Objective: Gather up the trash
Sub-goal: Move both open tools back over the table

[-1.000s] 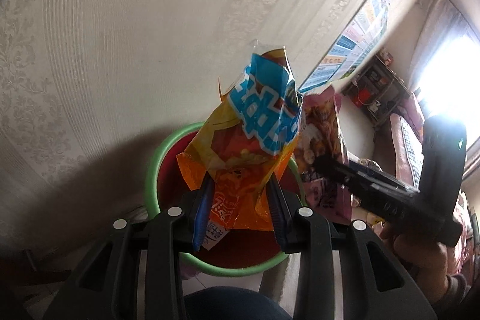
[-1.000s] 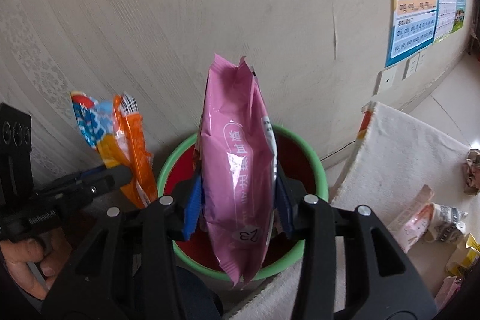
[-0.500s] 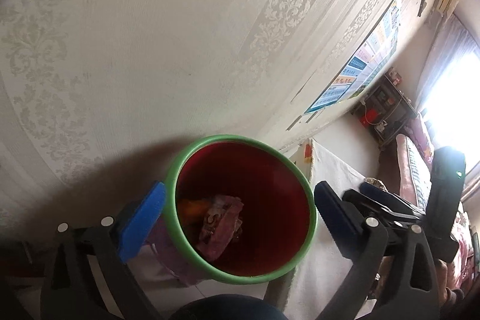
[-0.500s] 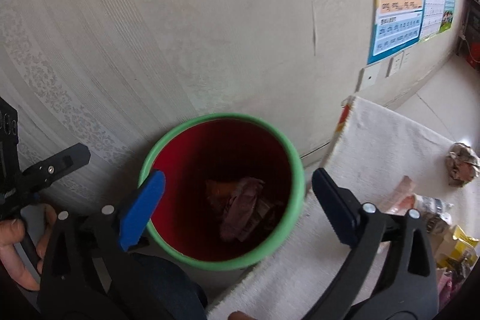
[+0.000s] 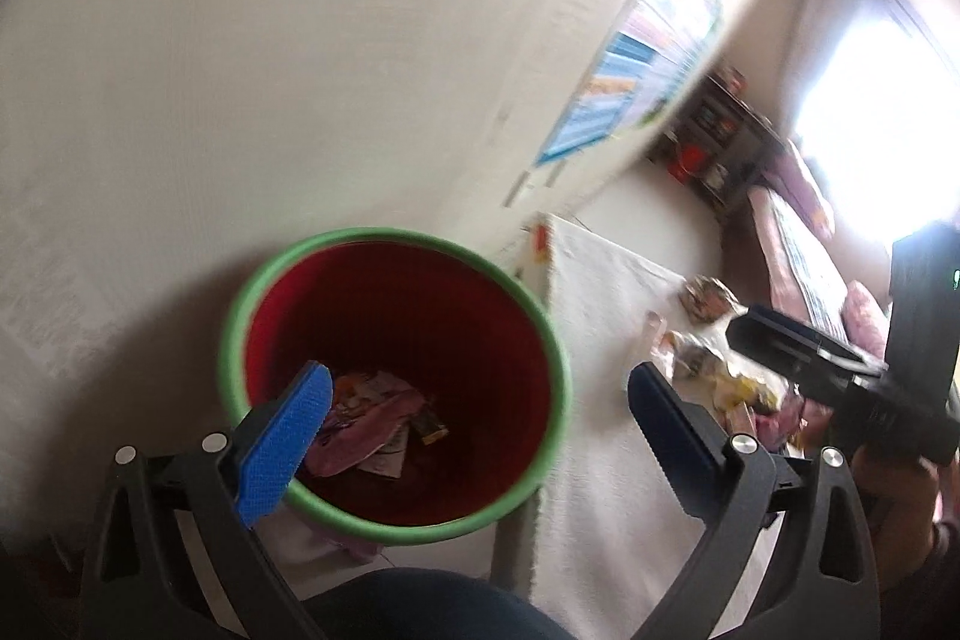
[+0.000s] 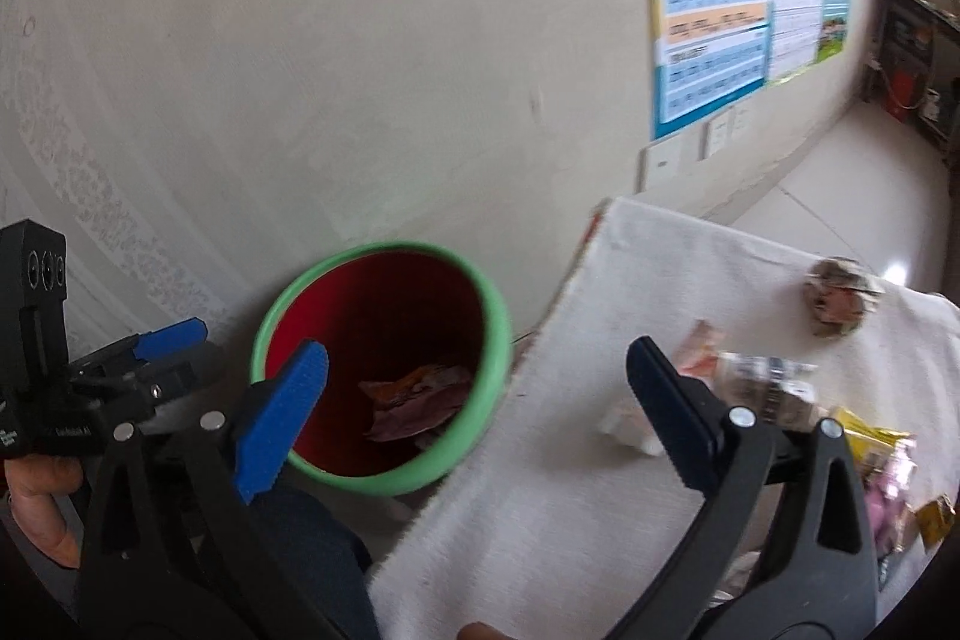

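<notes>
Red bin (image 5: 420, 316) with green rim holds crumpled wrappers (image 5: 372, 424); both grippers (image 5: 480, 394) (image 6: 477, 382) gape empty; only the right view shows the left hand (image 6: 36, 502).

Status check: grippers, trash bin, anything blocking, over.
Left gripper open, empty. Right gripper open, empty. Wrappers lie inside the bin; more trash waits on the white cloth. Nothing blocking.

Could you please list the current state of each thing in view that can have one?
Left tongs: open, nothing between them.
Right tongs: open, nothing between them.
Bin: upright, uncovered, wrappers at the bottom.
Wrappers in bin: crumpled, lying loose.
Crumpled ball: on the white cloth, uncollected.
Wrapper pile: on the cloth, uncollected.
</notes>
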Demonstrator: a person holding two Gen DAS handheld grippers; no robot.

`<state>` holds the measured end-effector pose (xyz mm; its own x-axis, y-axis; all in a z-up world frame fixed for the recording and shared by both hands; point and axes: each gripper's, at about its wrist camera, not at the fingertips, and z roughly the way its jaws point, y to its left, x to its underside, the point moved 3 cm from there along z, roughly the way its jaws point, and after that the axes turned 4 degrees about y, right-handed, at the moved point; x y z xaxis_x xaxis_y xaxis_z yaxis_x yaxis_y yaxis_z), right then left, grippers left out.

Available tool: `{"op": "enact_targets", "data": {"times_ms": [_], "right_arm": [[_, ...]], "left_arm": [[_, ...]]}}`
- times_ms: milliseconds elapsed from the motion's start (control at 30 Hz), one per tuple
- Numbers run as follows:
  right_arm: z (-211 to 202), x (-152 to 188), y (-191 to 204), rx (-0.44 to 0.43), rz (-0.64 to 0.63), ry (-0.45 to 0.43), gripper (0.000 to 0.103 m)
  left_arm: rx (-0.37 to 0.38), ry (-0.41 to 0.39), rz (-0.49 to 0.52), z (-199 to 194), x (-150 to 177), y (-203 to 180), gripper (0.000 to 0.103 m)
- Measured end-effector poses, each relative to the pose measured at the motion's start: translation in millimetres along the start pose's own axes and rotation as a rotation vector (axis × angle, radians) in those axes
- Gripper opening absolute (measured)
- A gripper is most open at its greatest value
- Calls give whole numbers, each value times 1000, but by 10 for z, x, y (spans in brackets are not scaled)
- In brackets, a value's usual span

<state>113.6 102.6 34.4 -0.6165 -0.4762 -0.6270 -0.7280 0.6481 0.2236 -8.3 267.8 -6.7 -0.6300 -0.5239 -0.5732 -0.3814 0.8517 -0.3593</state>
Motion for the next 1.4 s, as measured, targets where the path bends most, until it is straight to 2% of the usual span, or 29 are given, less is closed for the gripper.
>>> {"op": "enact_targets", "data": {"times_ms": [233,600,933,1100,1267,1400], "right_arm": [[-293,95,-523,88,89,-38,98],[-701,411,-1380,212,205,-56,98],[-1113,957,-2178,303,303,-49,98],[-1260,1258,-2595,338,357,-38,98],[-1257,1539,-2930,330,411,-1,98],[-1210,1657,-3115,329,428,15,98]], "left_arm": [[68,47,56,322,2,-406,95],[96,121,174,678,50,-1013,95],[67,206,242,1085,214,-1533,95],[37,234,224,1304,241,-1595,95],[0,243,206,1478,237,-1689,95],[-12,268,242,1599,278,-1844,95]]}}
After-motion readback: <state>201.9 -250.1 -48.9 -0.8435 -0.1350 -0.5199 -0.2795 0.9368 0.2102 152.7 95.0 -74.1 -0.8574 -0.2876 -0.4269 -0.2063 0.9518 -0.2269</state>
